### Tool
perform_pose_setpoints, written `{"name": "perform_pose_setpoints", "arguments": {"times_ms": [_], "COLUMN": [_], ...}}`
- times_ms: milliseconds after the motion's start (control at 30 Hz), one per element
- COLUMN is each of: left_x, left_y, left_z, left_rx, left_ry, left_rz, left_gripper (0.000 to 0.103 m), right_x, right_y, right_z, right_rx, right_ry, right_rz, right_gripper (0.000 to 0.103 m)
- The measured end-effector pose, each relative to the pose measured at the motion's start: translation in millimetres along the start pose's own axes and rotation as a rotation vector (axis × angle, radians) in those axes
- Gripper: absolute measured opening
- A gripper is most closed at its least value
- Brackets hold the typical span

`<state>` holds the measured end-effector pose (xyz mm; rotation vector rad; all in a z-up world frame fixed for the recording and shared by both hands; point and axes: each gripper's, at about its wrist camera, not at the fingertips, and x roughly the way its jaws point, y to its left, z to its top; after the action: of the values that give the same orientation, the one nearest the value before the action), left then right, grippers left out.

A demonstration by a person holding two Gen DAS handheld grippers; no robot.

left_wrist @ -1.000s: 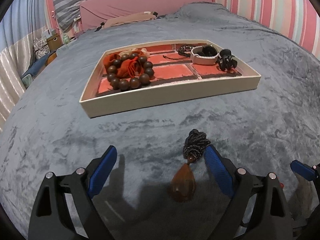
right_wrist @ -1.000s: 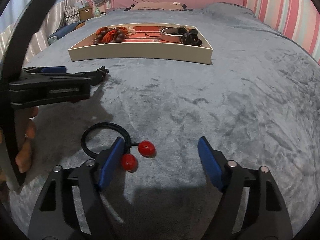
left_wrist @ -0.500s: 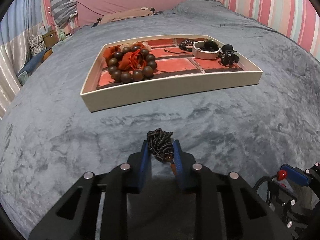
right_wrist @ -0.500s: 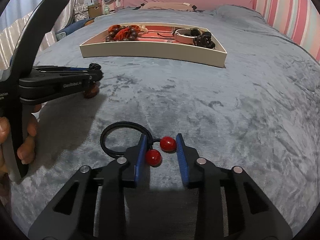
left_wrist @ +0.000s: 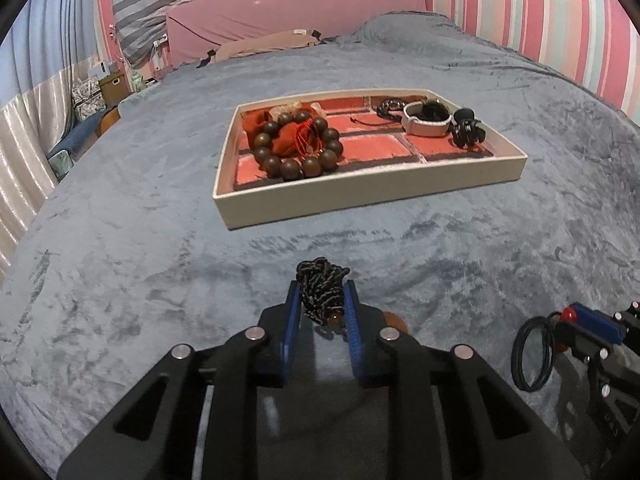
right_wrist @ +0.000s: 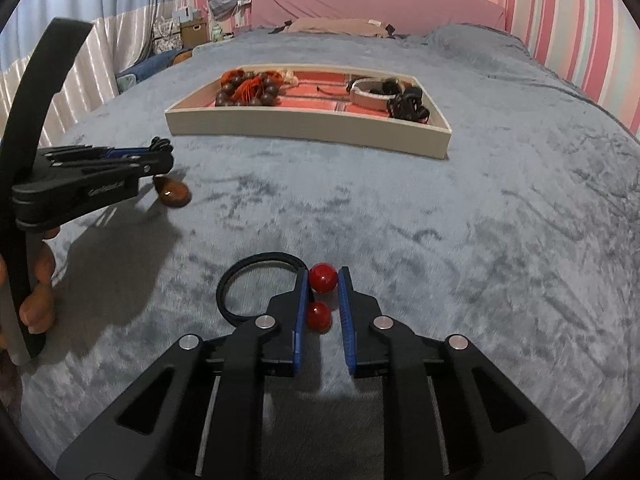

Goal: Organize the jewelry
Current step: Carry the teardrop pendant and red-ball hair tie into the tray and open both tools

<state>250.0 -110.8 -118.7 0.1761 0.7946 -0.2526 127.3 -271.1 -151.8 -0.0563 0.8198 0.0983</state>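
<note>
My left gripper (left_wrist: pixel 322 292) has its blue pads pressed on the black braided cord (left_wrist: pixel 320 280) of a pendant necklace, the jaws still closing. Its amber pendant (right_wrist: pixel 171 194) dangles under the fingers, just over the blanket. My right gripper (right_wrist: pixel 323 276) is also closing, and its pads squeeze the upper red bead (right_wrist: pixel 323 278) of a black hair tie (right_wrist: pixel 240 280). The second bead (right_wrist: pixel 319 316) sits lower between the fingers. Further up the bed lies the cream tray (left_wrist: pixel 360 196) with red compartments, holding a wooden bead bracelet (left_wrist: pixel 298 148), a white bangle (left_wrist: pixel 426 124) and a black claw clip (left_wrist: pixel 466 132).
Everything rests on a grey plush blanket (left_wrist: pixel 140 260) over a bed. A pink pillow (left_wrist: pixel 288 12) and a striped one lie at the head. Boxes and clutter (left_wrist: pixel 100 88) stand beside the bed on the left. A person's hand (right_wrist: pixel 38 280) grips the left tool's handle.
Both grippers went from wide open to closed, the left on the necklace cord and the right on the hair tie's bead. The left one has moved toward the tray with the pendant.
</note>
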Motion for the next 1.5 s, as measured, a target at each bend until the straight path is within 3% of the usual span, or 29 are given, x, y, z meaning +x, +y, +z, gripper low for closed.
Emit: {"name": "perform_pose_setpoints", "arguments": {"times_ms": [233,567,933,1200,1500], "left_x": [-4.9,-1.3,29.8,76.0,113.5], "left_y": [8.5,20.1,19.9,33.4,46.3], "left_z": [11.3,44.2,100.0,121.7,113.9], "left_rx": [0.001,-0.021,-0.045,-0.098,-0.144], "left_ry": [-0.022,-0.063,-0.098,-0.057,-0.001], "left_rz": [0.006,0.036,0.092,0.125,0.142], "left_gripper": [0.022,0.021,0.021,0.021,0.021], "right_x": [-0.1,3.6,45.1,92.2,129.4], "right_y": [-7.4,-33.1,-66.7,-74.5,-83.4], "right_z": [25.1,95.0,160.0,161.3,149.6], "right_rx": [0.002,0.028,0.068,0.066,0.092], "right_ry": [-0.050,-0.153,-0.176,-0.115,-0.050], "right_rz": [-0.011,-0.056,-0.076,-0.088,-0.102], "right_gripper": [0.016,0.016,0.016,0.016,0.016]}}
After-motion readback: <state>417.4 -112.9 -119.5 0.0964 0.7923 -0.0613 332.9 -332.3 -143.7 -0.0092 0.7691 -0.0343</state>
